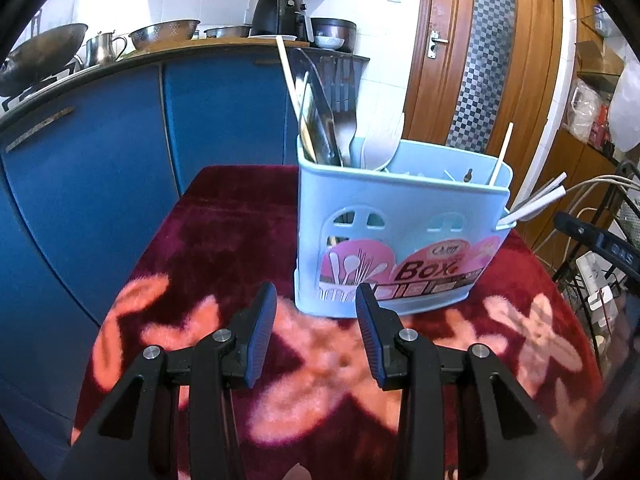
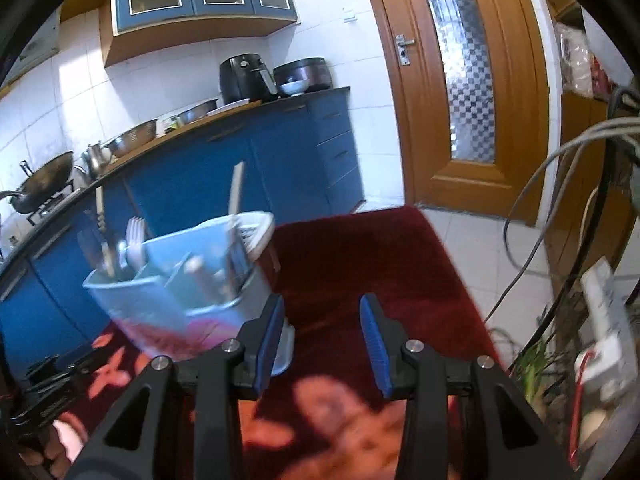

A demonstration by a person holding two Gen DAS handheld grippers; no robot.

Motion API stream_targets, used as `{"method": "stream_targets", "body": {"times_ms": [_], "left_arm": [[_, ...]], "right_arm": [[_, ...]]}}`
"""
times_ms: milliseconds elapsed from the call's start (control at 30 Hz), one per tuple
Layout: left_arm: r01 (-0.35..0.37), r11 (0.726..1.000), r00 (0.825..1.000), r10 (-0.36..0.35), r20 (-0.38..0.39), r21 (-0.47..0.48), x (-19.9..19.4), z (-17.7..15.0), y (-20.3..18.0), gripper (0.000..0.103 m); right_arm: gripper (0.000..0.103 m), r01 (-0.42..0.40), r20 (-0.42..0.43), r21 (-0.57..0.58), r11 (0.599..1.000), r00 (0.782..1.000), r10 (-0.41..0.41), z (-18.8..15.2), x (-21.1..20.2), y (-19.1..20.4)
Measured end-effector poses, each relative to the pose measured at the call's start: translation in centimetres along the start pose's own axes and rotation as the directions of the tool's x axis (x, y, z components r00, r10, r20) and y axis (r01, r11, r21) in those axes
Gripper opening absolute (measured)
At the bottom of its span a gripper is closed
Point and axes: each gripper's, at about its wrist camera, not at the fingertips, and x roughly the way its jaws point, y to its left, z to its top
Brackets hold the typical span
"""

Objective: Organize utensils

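- L gripper (image 1: 316, 294): jaws apart, nothing between the blue pads; hovered over the dark red floral cloth (image 1: 224, 248), pointing down at the near face of the utensil box.
- Utensil box (image 1: 400, 240): light blue plastic, upright on the cloth, pink label w/ "Box" on front wall. Sat just beyond L fingertips, not touching as far as visible.
- Box contents: wooden chopstick (image 1: 289, 76), metal spatula (image 1: 320, 120) and white plastic fork (image 1: 384, 140) upright in left compartment; another thin stick (image 1: 503, 154) at right end. White sticks (image 1: 536, 200) poked out past box's right side.
- R gripper (image 2: 322, 310): jaws parted, empty; red cloth seen between pads. Box (image 2: 176, 300) lay left of it, blurred; left pad overlapped box's corner in view, contact unclear.
- Bkgd: blue cabinets (image 1: 100, 152), wooden door (image 1: 480, 52).
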Motion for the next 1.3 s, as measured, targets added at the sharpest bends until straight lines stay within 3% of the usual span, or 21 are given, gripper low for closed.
{"method": "stream_targets", "body": {"times_ms": [233,467,533,633,800,967,1300], "left_arm": [[0.008,1.0,1.0,-0.008,0.005,0.006,0.3,0.8,-0.1,0.042],[0.013,1.0,1.0,-0.014,0.007,0.005,0.5,1.2,0.1,0.042],[0.009,1.0,1.0,-0.009,0.007,0.005,0.7,1.3,0.2,0.042],[0.009,1.0,1.0,-0.009,0.004,-0.002,0.7,1.3,0.3,0.042],[0.007,1.0,1.0,-0.007,0.004,-0.009,0.8,1.3,0.6,0.042],[0.01,1.0,1.0,-0.01,0.003,-0.028,1.0,1.6,1.2,0.042],[0.005,0.999,1.0,-0.005,0.006,-0.037,1.0,2.0,1.8,0.042]], "right_arm": [[0.041,-0.064,-0.038,-0.093,0.994,0.997,0.061,2.0,5.2,-0.5],[0.041,-0.206,-0.078,-0.218,0.954,0.978,0.193,3.2,8.6,1.5],[0.04,-0.241,-0.098,-0.242,0.94,0.97,0.224,3.0,8.9,2.2],[0.025,-0.249,-0.093,-0.293,0.923,0.968,0.231,2.6,8.6,3.2],[0.023,-0.274,-0.097,-0.284,0.919,0.962,0.256,2.4,8.3,3.1],[0.012,-0.294,-0.096,-0.282,0.913,0.956,0.278,1.3,7.2,3.5],[0.011,-0.28,-0.105,-0.292,0.915,0.96,0.26,0.3,5.9,4.1]]}}
